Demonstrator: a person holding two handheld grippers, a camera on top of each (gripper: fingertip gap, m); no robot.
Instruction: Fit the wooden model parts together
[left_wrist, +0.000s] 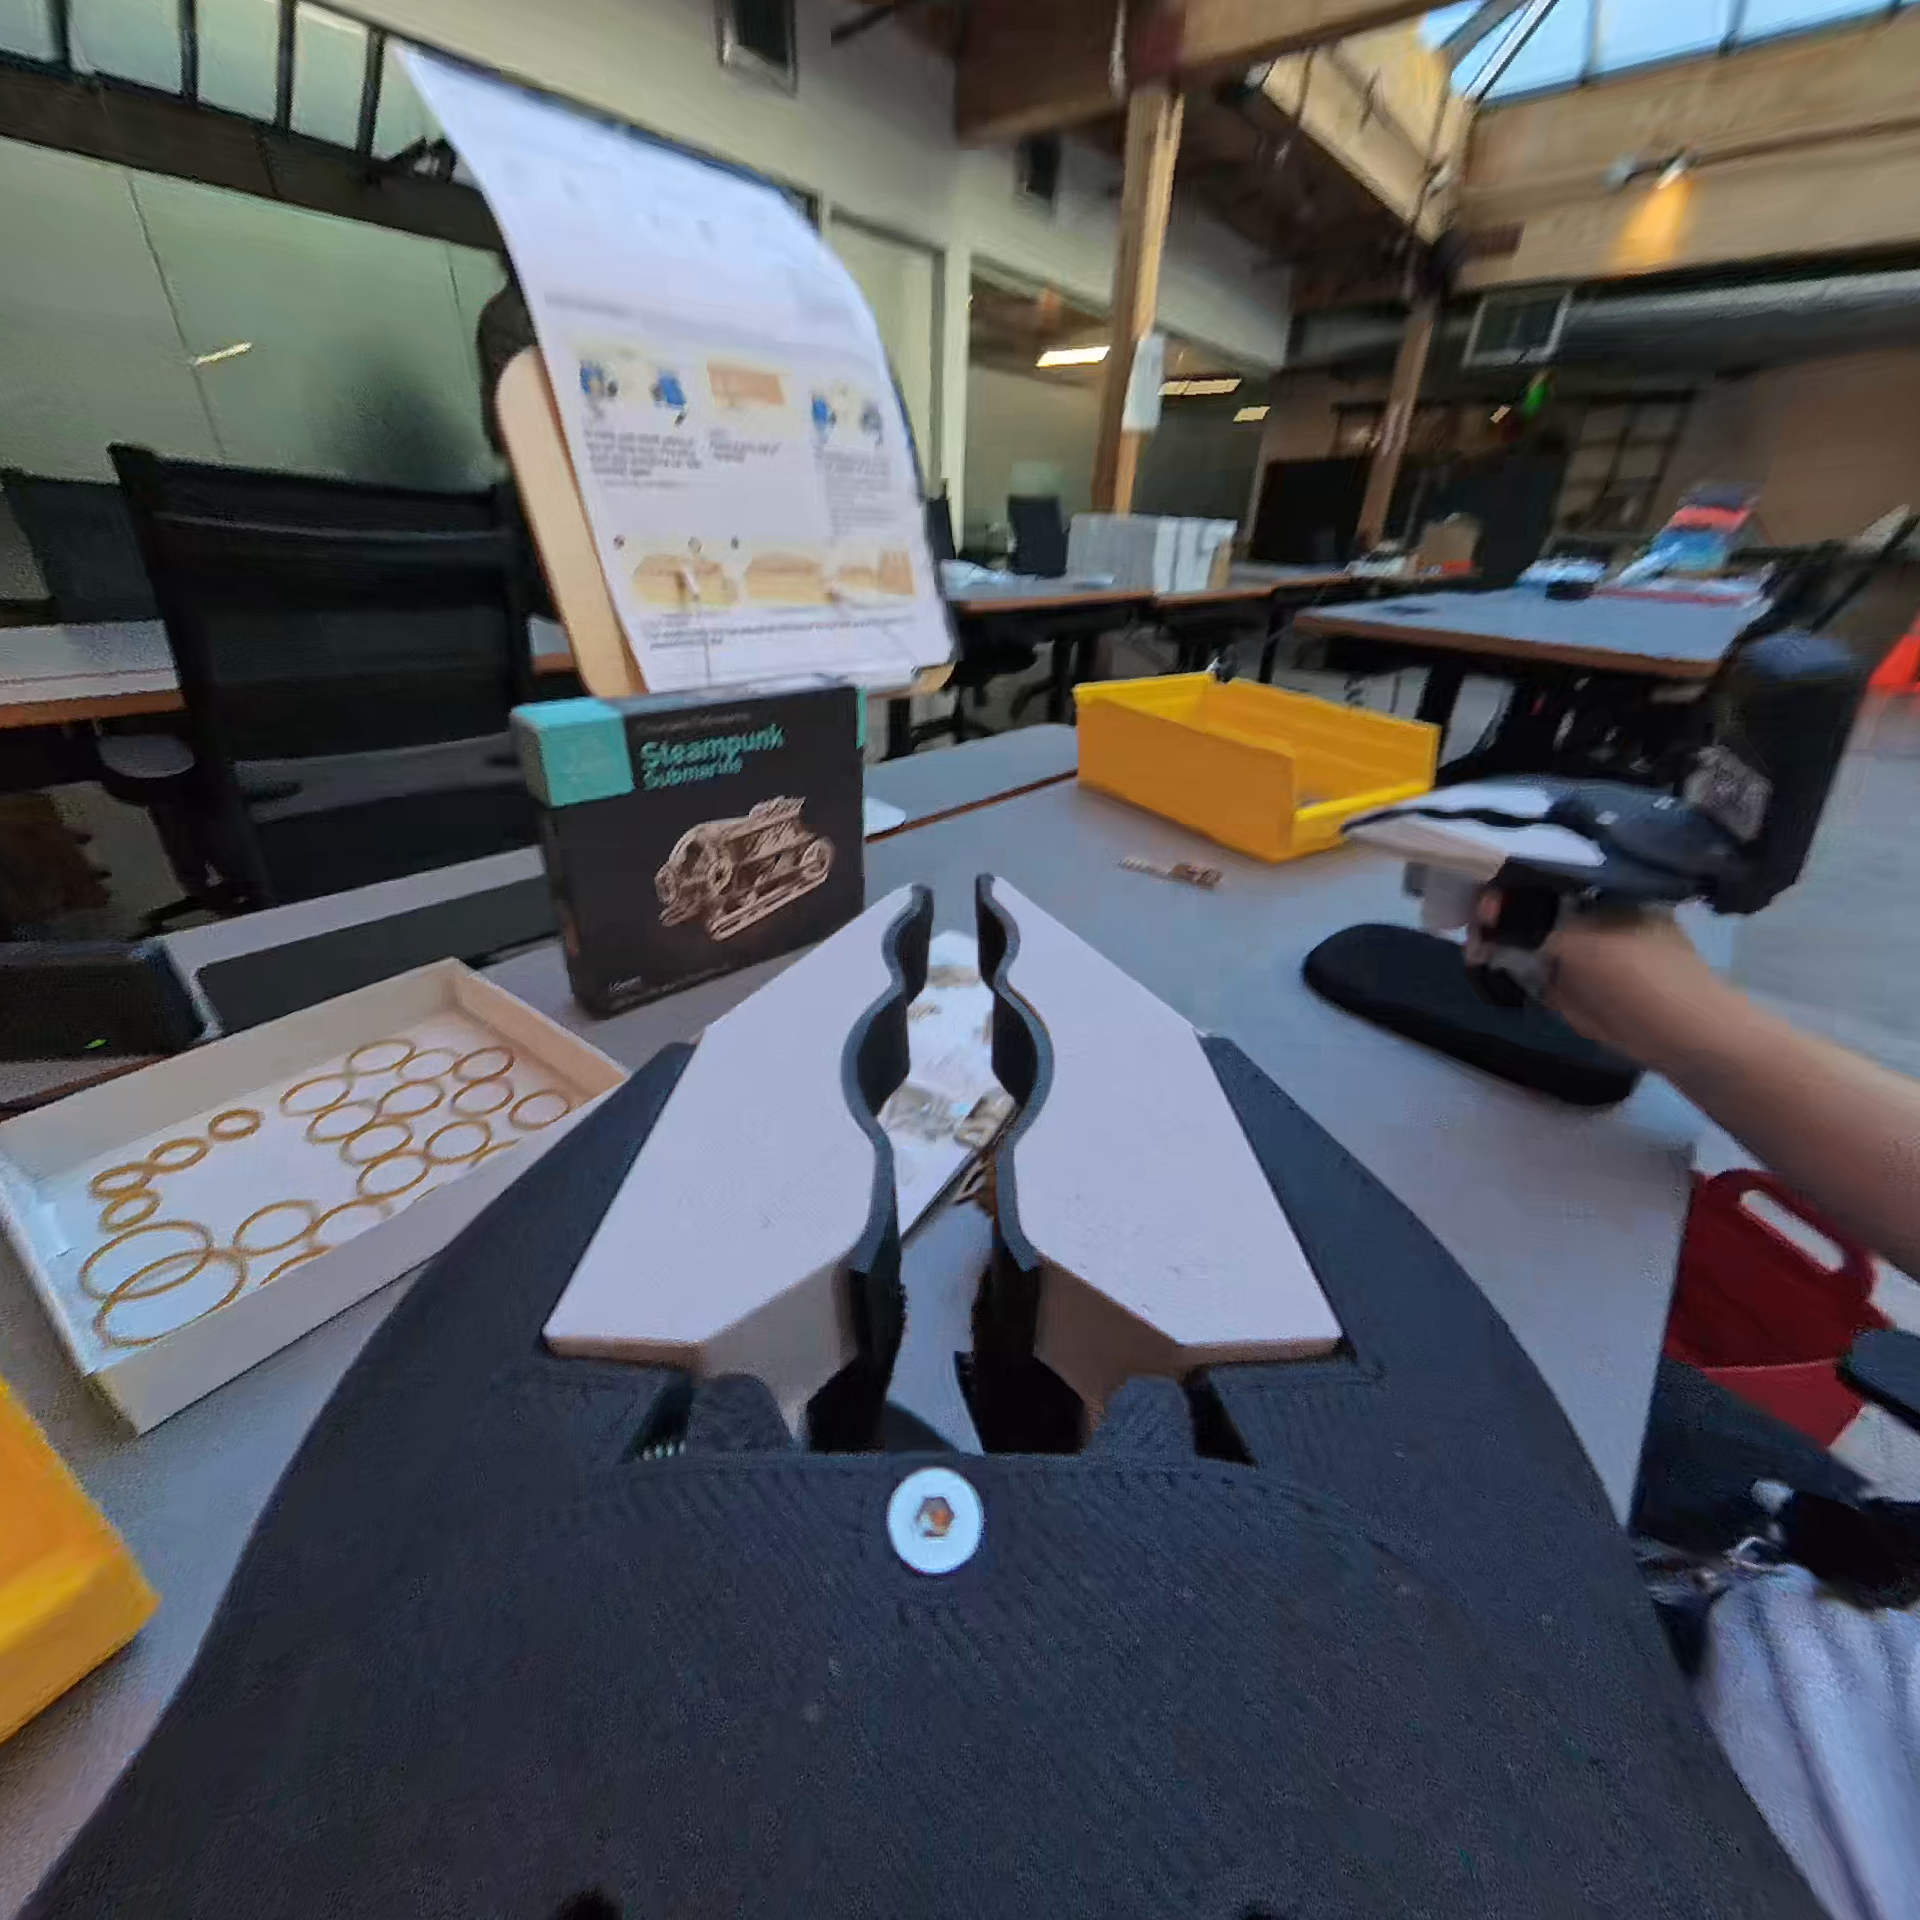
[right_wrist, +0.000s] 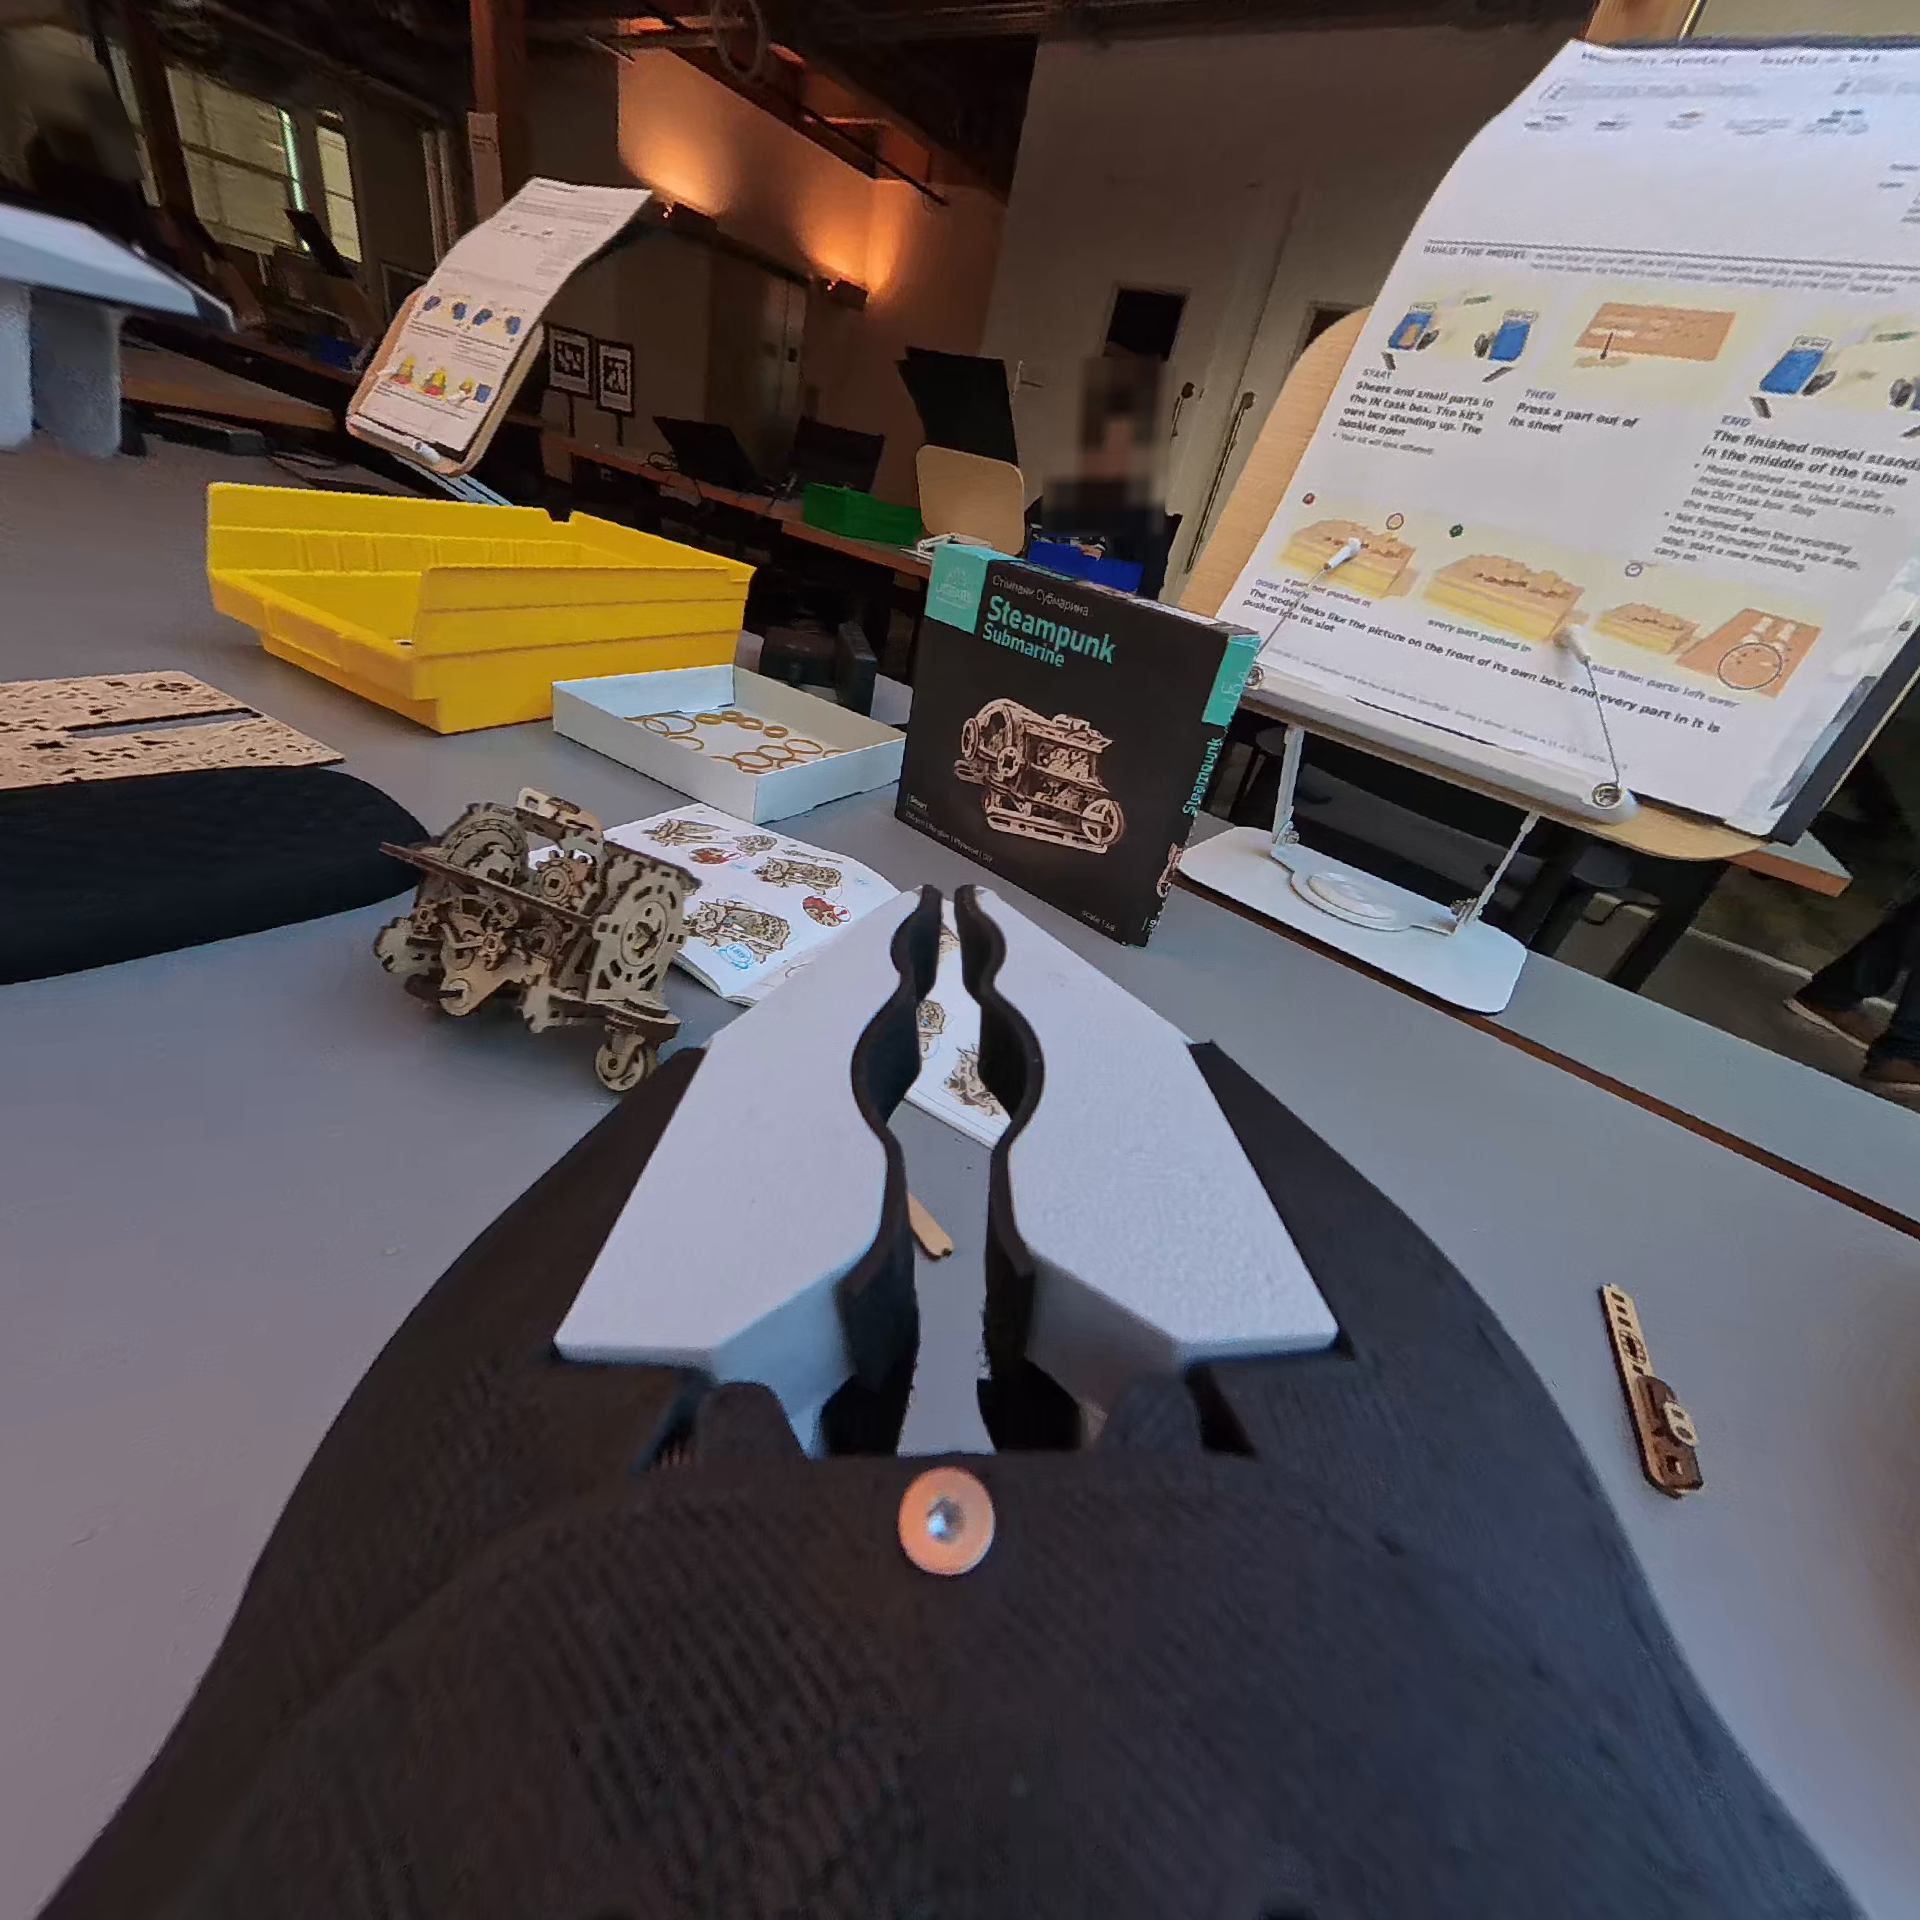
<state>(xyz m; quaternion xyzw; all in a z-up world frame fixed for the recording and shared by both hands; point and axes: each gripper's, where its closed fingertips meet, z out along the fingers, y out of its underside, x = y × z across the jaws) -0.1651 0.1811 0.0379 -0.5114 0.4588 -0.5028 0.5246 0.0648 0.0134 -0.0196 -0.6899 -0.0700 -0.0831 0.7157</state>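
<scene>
The part-built wooden model (right_wrist: 540, 925) stands on the grey table (right_wrist: 260, 1195), left of my right gripper (right_wrist: 950, 896). That gripper's jaws are almost together and hold nothing. A small wooden stick (right_wrist: 930, 1226) lies on the table under it, and a slotted wooden strip (right_wrist: 1652, 1392) lies to its right. A sheet of wooden parts (right_wrist: 135, 722) rests on a black pad (right_wrist: 156, 862). My left gripper (left_wrist: 954, 899) hovers over the open booklet (left_wrist: 951, 1023), its jaws nearly closed and empty. The right gripper (left_wrist: 1361, 826) also shows in the left wrist view, held by a gloved hand.
The black kit box (right_wrist: 1060, 748) stands upright behind the booklet (right_wrist: 769, 894). A white tray of rubber bands (right_wrist: 727, 738), a yellow bin (right_wrist: 468, 603) and an instruction stand (right_wrist: 1558, 468) lie beyond. Another yellow bin (left_wrist: 52, 1538) and a red container (left_wrist: 1766, 1299) flank the left gripper. The left gripper's tips are roughly 30 cm from the right gripper's.
</scene>
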